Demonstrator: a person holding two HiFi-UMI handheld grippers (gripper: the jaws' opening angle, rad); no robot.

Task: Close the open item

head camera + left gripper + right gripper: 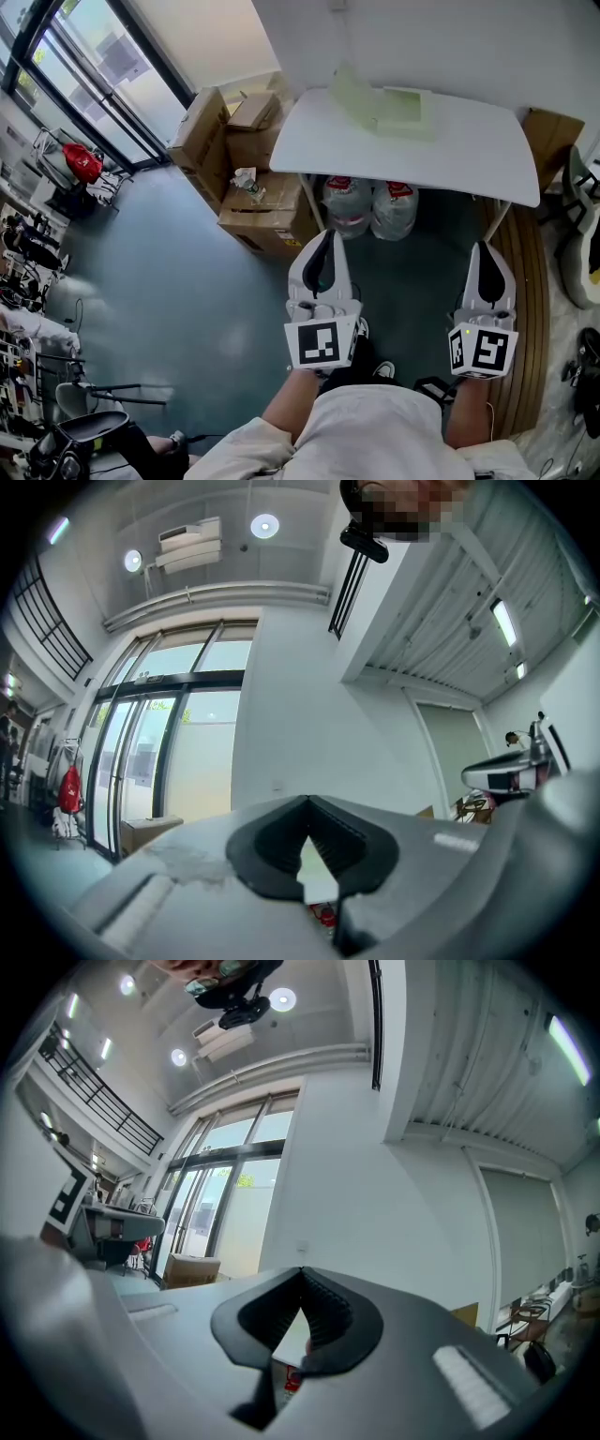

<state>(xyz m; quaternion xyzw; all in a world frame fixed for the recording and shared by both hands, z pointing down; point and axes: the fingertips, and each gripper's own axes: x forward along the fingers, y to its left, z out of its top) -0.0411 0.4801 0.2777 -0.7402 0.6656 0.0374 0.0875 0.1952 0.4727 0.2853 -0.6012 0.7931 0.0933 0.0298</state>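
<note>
Jaws, left gripper [323, 240]: pressed together, nothing between them
Jaws, right gripper [487, 251]: tips also meeting, nothing between them
Task's thing: pale green item [401, 112] on the white table [459, 159], toward its far side; it seems to lie open, with 1 flap [351, 92] spread out at 10 o'clock of the flatter part
Bearing from left gripper: between 12 and 1 o'clock, well apart
Bearing from right gripper: about 11 o'clock, well apart
Long axis: roughly 9 to 3 o'clock in the head view, across the line both grippers point along
Pointing: both grippers aim at 12 o'clock, short of the table's near edge, over the floor
Nearer: left gripper, by a little as I judge, and it is on the flap's side
Coming move: likely a reach toward 12 o'clock over the near edge, then the flap turned toward 3 o'clock; a push with closed tips might do, a grasp would need parted jaws
</note>
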